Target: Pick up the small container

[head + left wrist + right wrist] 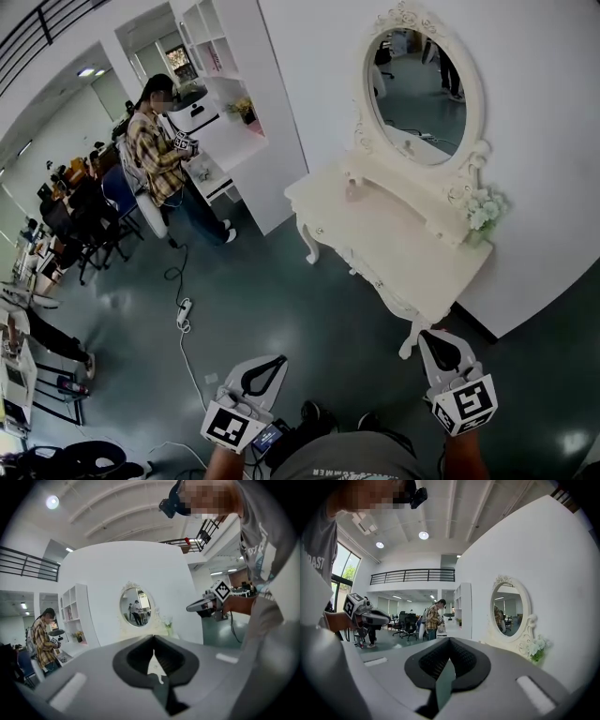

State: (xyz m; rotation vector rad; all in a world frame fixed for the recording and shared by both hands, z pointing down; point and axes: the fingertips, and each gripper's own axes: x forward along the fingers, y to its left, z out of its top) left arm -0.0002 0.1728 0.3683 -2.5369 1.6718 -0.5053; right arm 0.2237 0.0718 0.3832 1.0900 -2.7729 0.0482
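Nearest: left tool (pixel 272 364), low in the head view, jaws closed on nothing. Beside it, right tool (pixel 436 342), jaws likewise together and empty. Ahead, well apart from both: white tabletop (pixel 394 239) under an oval mirror (pixel 419 84), with flowers (pixel 483 208) at its right end. As for the small container, I find none on the tabletop or elsewhere; it may be hidden or too small to tell. I judge the task not yet begun: finding, approach, grasp and lift are all left.

Glossy white dressing table (pixel 394 239), smooth matt grey floor (pixel 262 300)
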